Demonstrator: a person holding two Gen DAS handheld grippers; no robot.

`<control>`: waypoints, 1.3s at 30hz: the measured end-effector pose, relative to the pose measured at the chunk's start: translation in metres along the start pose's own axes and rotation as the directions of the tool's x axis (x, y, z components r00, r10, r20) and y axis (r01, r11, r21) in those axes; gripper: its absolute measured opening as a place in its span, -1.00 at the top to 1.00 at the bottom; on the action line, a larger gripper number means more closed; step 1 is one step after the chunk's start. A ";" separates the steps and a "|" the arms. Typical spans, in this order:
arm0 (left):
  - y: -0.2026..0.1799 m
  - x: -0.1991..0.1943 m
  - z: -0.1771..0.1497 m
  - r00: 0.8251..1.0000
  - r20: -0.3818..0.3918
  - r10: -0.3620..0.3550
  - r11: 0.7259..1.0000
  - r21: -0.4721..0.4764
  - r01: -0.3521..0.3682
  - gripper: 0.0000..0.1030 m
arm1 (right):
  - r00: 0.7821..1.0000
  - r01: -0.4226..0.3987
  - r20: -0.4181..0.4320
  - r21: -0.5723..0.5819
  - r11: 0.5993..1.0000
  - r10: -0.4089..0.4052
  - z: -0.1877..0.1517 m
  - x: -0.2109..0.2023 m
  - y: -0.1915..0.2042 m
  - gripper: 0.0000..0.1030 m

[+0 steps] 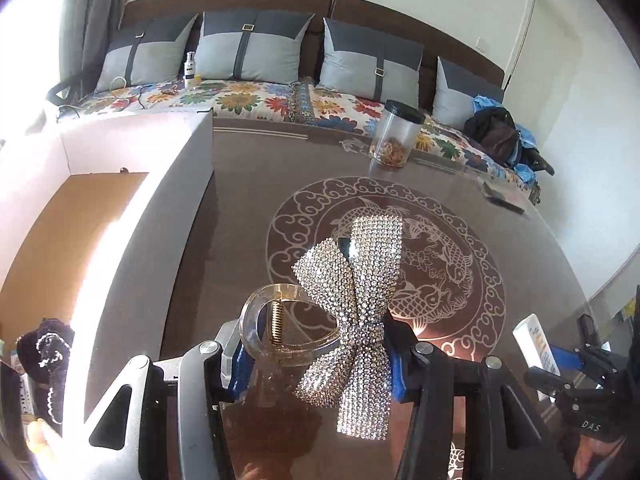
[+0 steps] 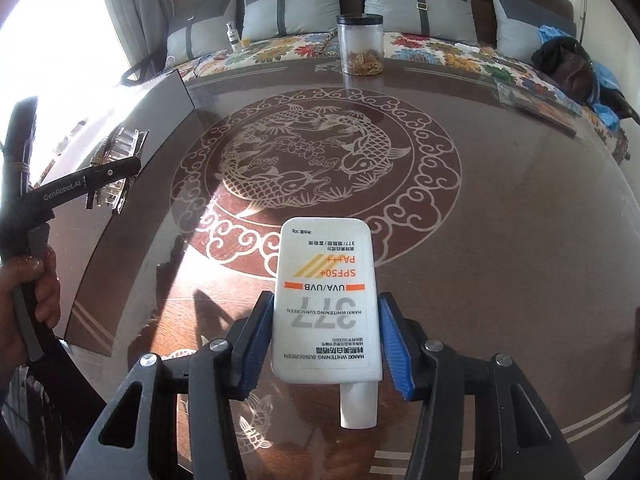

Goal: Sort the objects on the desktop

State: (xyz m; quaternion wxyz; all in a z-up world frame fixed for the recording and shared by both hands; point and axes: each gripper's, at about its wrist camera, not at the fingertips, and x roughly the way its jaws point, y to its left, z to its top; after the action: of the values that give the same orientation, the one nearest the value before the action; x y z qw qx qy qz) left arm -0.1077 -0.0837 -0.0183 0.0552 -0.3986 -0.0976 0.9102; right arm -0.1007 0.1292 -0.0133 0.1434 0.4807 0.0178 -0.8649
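1. The left gripper (image 1: 316, 354) is gripping a hair clip (image 1: 320, 320), a clear amber claw with a glittering rhinestone bow, its blue-padded fingers (image 1: 242, 364) clenched on it from both sides.
2. The hair clip is hanging above the brown glass tabletop (image 1: 248, 208), not touching it, with the bow lying across the right finger.
3. The right gripper (image 2: 326, 346) is gripping a white sunscreen bottle (image 2: 326, 304), its blue fingers (image 2: 394, 350) pressing on the bottle's two narrow sides.
4. The bottle is pointing away from the camera with its cap end toward the gripper, and the printed label is facing up; it is held clear of the tabletop (image 2: 500, 240), over the near edge of the fish medallion (image 2: 316, 168).
5. A large open box (image 1: 132, 184) is standing on the left part of the tabletop, just beside the left gripper.
6. A clear jar (image 2: 360, 46) with a black lid is standing at the far edge of the tabletop, well apart from both grippers.
7. A sofa (image 1: 256, 96) with grey cushions and a flowered cover is running along behind the tabletop.
8. In the right wrist view, a person's hand (image 2: 28, 296) is holding the handle of the left gripper.
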 end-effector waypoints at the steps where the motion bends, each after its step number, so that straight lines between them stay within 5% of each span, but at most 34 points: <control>1: 0.010 -0.017 0.005 1.000 0.017 -0.009 1.000 -0.016 0.010 0.00 | 1.000 -0.016 0.014 -0.020 1.000 0.016 0.010 -0.006 0.013 0.00; 5: 0.067 -0.078 0.025 0.997 0.070 0.044 0.997 -0.067 -0.039 0.00 | 0.989 -0.118 0.076 -0.125 0.985 0.128 0.055 -0.026 0.090 0.00; 8: 0.125 -0.104 0.029 0.986 0.064 0.155 0.982 -0.115 -0.147 0.00 | 0.965 -0.224 0.088 -0.206 0.953 0.246 0.085 -0.030 0.166 0.00; 15: 0.234 -0.098 -0.006 0.948 -0.107 0.301 0.918 -0.236 -0.318 0.01 | 0.895 -0.421 -0.028 -0.380 0.824 0.445 0.101 -0.010 0.341 -0.01; 18: 0.253 -0.083 -0.020 0.925 -0.193 0.327 0.897 -0.245 -0.368 -0.01 | 0.890 -0.446 -0.100 -0.389 0.806 0.444 0.091 0.019 0.381 -0.01; 20: 0.262 -0.084 -0.031 0.917 -0.219 0.334 0.886 -0.258 -0.384 -0.09 | 0.894 -0.448 -0.172 -0.361 0.818 0.414 0.084 0.047 0.394 -0.04; 22: 0.264 -0.091 -0.038 0.914 -0.211 0.345 0.879 -0.269 -0.394 -0.54 | 0.909 -0.411 -0.222 -0.333 0.849 0.353 0.079 0.067 0.395 -0.28; 25: 0.257 -0.110 -0.041 0.902 -0.160 0.402 0.867 -0.251 -0.431 -0.86 | 0.915 -0.399 -0.203 -0.316 0.861 0.349 0.080 0.066 0.385 -0.49; 30: 0.237 -0.136 -0.031 0.805 -0.108 0.583 0.770 -0.240 -0.591 -0.90 | 0.950 -0.312 -0.116 -0.391 0.866 0.289 0.095 0.038 0.376 -0.77; 33: 0.224 -0.147 -0.027 0.798 -0.087 0.596 0.760 -0.259 -0.596 -0.90 | 0.960 -0.278 -0.088 -0.423 0.862 0.267 0.100 0.026 0.374 -0.77; 37: 0.205 -0.150 -0.025 0.735 -0.104 0.670 0.707 -0.213 -0.675 -0.90 | 0.965 -0.259 -0.072 -0.452 0.854 0.254 0.100 0.019 0.374 -0.77; 39: 0.201 -0.150 -0.026 0.760 -0.125 0.638 0.731 -0.212 -0.649 -0.90 | 0.968 -0.244 -0.064 -0.469 0.849 0.243 0.098 0.018 0.374 -0.77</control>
State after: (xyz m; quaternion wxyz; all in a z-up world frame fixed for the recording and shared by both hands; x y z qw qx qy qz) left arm 0.0083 -0.3032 0.0273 -0.3100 -0.4312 -0.0627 0.8450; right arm -0.0916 -0.2496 0.0648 0.3648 0.4304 0.1673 -0.8085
